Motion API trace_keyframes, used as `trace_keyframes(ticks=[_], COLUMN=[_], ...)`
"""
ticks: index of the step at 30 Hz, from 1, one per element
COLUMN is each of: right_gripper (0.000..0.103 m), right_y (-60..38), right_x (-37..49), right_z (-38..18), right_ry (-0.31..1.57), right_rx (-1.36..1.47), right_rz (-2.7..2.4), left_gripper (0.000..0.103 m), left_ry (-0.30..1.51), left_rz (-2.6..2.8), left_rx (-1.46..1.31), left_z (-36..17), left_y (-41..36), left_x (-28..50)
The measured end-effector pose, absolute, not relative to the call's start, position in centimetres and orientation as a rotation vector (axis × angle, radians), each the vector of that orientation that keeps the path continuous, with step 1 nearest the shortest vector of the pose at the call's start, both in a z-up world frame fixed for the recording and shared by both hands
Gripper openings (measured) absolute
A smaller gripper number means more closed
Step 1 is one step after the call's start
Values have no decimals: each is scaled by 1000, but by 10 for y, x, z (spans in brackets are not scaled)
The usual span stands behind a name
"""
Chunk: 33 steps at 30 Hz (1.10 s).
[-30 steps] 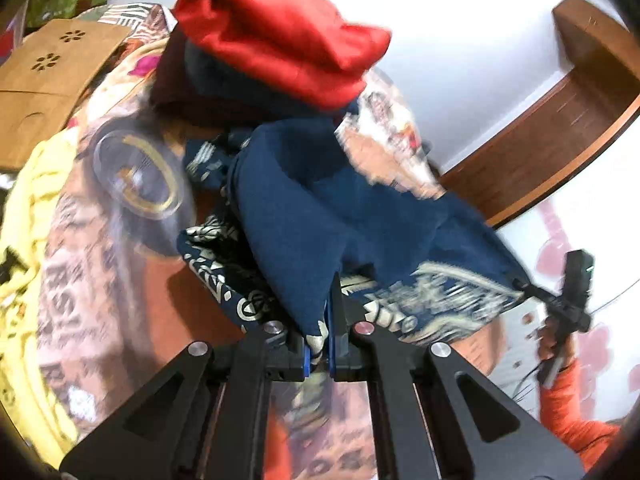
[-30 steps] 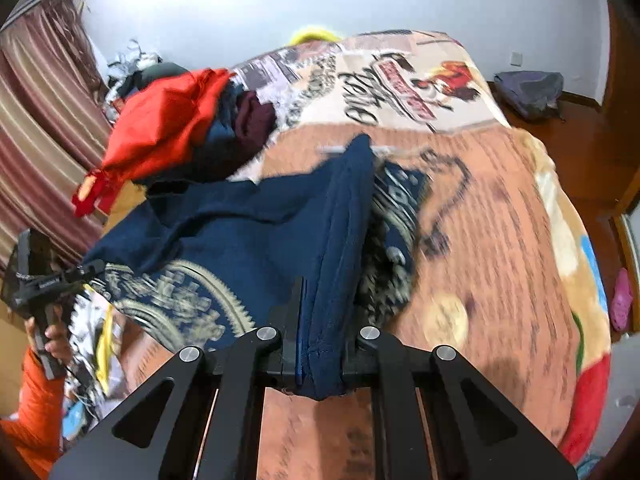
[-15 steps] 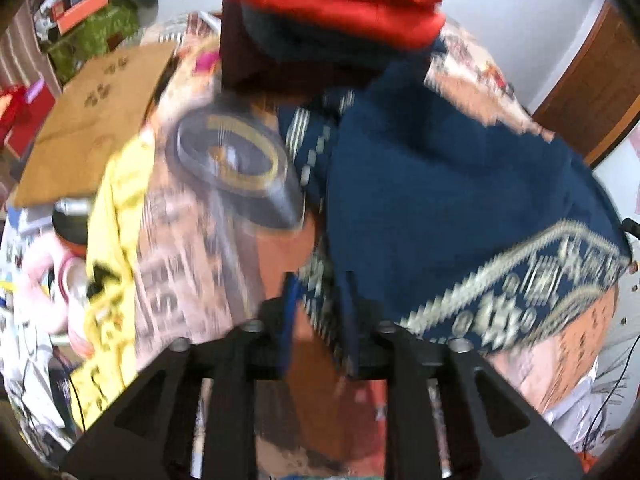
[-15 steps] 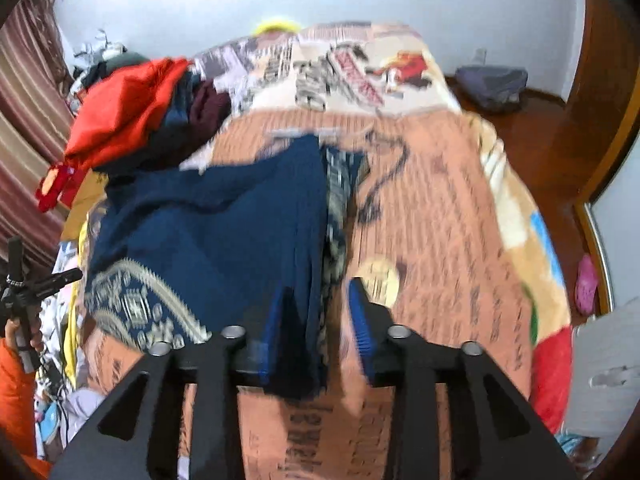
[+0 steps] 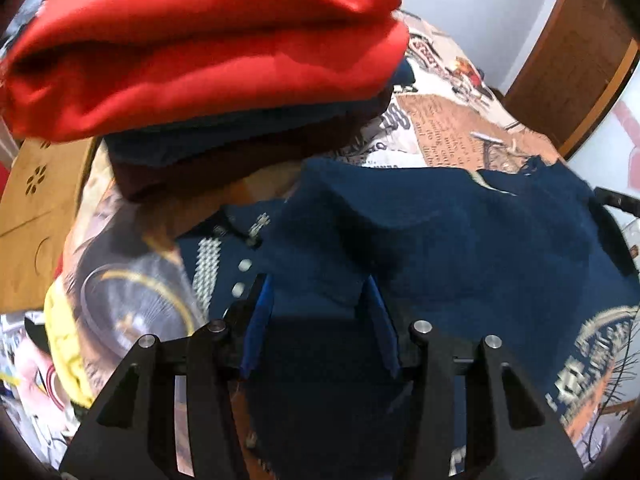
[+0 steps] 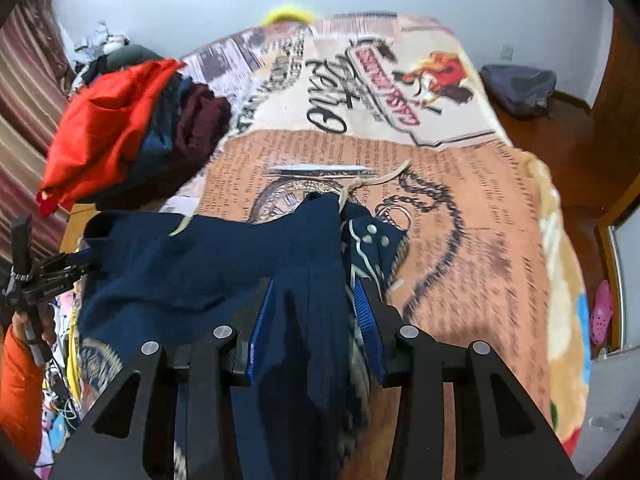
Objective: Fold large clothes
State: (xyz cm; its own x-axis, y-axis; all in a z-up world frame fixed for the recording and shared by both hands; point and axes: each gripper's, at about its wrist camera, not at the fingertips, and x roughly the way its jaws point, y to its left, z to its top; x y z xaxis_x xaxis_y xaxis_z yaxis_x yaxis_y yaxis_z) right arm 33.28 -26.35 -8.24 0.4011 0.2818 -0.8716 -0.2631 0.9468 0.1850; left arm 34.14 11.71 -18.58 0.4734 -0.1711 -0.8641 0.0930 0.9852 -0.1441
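Observation:
A navy blue garment [image 5: 460,240] with pale patterned trim lies folded on the printed bedspread [image 6: 460,208]; it also shows in the right wrist view [image 6: 224,256]. My left gripper [image 5: 318,292] is open, its jaws spread over a raised fold of the garment's near edge. My right gripper [image 6: 314,296] is open too, jaws apart with a hanging fold of navy cloth lying between them. The left gripper [image 6: 76,262] shows from outside at the garment's left edge.
A pile of folded clothes topped by a red one [image 5: 208,48] sits just beyond the garment, also in the right wrist view [image 6: 108,128]. A cardboard sheet [image 5: 36,208] lies at the left. A wooden door [image 5: 568,56] and floor [image 6: 580,148] border the bed.
Both grippers were shut on the navy garment a second ago and have opened, letting it go. The garment now lies on the bed, and the left gripper has moved closer to the clothes pile.

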Motion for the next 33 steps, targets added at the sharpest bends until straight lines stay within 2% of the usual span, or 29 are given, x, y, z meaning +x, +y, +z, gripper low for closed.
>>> trace_keyframes(ticks=[4, 5, 6, 7, 14, 18, 24, 26, 30, 32, 33], right_gripper=[37, 31, 25, 10, 9, 9, 9, 15, 15, 18, 21], right_y=[-258, -257, -255, -252, -238, -240, -240, -239, -237, -234, -233], right_x=[357, 359, 360, 361, 356, 364, 383, 379, 362, 351, 346], right_z=[-104, -107, -108, -107, -71, -66, -117, -112, -85, -69, -65], right_ry=[1166, 1167, 1159, 1150, 978, 936, 1099, 1095, 1066, 1039, 1031], right_rx=[26, 29, 29, 20, -66, -88, -148, -162, -189, -208, -214], right_rz=[368, 373, 383, 397, 394, 357, 268, 248, 227, 235, 245], left_gripper=[47, 43, 21, 0, 0, 0, 4, 9, 11, 27, 40], left_ry=[1023, 1012, 994, 985, 884, 906, 1021, 1054, 1052, 1035, 1018], left_rz=[-185, -197, -221, -238, -152, -118, -106, -101, -98, -114, -130], left_rx=[-85, -95, -107, -112, -118, -129, -172, -172, -137, -148, -167], left_z=[-188, -187, -185, -183, -158, -161, -192, -203, -196, -184, -178], left_y=[113, 113, 113, 112, 122, 134, 142, 143, 141, 139, 137], left_x=[353, 355, 356, 357, 365, 366, 357, 352, 342, 337, 335])
